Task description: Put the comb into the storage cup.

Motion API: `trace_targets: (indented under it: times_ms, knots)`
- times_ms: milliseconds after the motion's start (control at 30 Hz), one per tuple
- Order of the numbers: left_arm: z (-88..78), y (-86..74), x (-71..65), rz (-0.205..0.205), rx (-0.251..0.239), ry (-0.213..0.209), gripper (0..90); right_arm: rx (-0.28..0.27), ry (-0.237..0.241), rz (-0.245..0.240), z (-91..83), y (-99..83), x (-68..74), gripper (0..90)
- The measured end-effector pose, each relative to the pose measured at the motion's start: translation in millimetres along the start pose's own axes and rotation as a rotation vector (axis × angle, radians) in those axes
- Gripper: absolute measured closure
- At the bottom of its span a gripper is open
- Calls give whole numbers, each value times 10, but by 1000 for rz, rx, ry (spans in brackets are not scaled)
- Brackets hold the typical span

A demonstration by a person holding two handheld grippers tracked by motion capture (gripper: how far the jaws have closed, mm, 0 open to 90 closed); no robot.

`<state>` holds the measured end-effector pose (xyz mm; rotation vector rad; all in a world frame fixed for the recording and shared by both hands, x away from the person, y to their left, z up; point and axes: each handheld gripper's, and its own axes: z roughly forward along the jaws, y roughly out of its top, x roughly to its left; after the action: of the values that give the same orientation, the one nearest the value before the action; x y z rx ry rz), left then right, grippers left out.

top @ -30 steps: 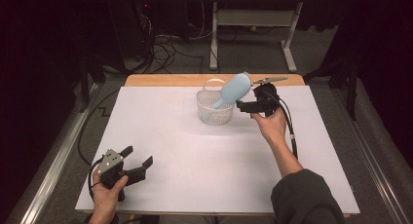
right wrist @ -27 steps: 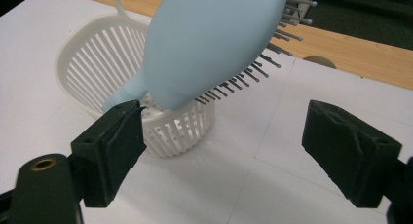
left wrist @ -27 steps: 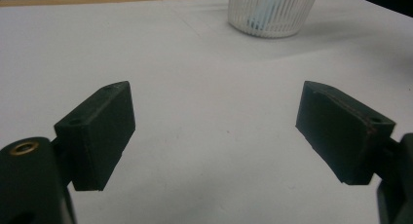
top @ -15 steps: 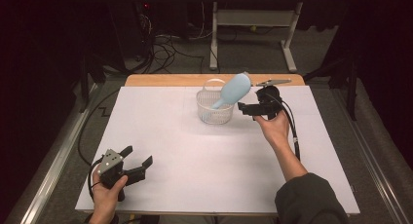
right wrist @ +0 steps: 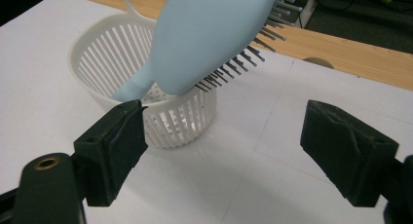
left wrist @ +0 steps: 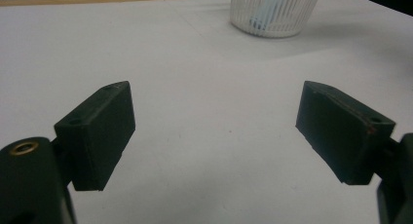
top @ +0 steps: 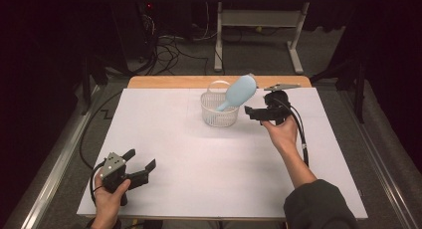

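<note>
At the near left corner of the white table (top: pixel 164 139), the left claw (top: pixel 142 165) rested low in the person's hand, its jaws spread wide with nothing between them; in the left gripper view they framed bare tabletop, with the basket well ahead.

Toward the middle, near the far edge, stood the white slotted basket (top: pixel 219 112). The light-blue hairbrush (top: pixel 238 92) stood in it handle-down, its head leaning out over the rim toward the right, bristles facing down and to the right.

Just right of the basket, the right claw (top: pixel 250 112) hovered with its jaws wide apart and holding nothing. In the right gripper view one jaw stood close in front of the basket wall, and the brush head (right wrist: pixel 209 36) lay above and beyond the gap, not between the pads.

By my reading, the placing of the brush in the basket was done and the release was the step in hand. The next move probably called for drawing the right claw back without knocking the overhanging head or tipping the light basket.

The brush handle's end was hidden by the basket's slats, so how it sat on the bottom was unclear. The basket's loop handle was partly covered by the brush, and its top was cut off in the left gripper view.
</note>
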<state>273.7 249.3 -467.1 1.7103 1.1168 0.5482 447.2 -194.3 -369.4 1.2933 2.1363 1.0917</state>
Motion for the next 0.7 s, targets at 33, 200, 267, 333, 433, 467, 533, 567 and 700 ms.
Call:
trace_targets:
  times_ms: [33, 200, 267, 333, 433, 467, 533, 567, 700]
  knots:
    - [1, 0, -2, 0, 0, 0, 153, 0, -1, -2, -4, -3, -1, 174]
    - [-1, 0, -1, 0, -1, 1, 153, -7, 9, 3, -32, -17, -6, 176]
    - [-1, 0, -3, 0, -1, 3, 153, -8, 9, 2, -44, -24, -4, 176]
    - [-3, 0, -1, -1, -3, 6, 153, -13, 11, -4, -59, -34, -5, 177]
    - [-4, 0, 3, -2, -3, 7, 153, -15, 9, -8, -82, -54, -11, 180]
    - [-4, 0, 2, -2, -3, 7, 153, -16, 8, -10, -89, -61, -17, 182]
    - [-2, 0, 0, -1, -2, 6, 153, -18, 6, -7, -105, -76, -26, 183]
    - [-3, 0, 0, -2, -3, 6, 153, -20, 6, -8, -114, -84, -31, 184]
    - [-3, 0, 2, -3, -3, 7, 153, -22, 10, -6, -145, -107, -41, 184]
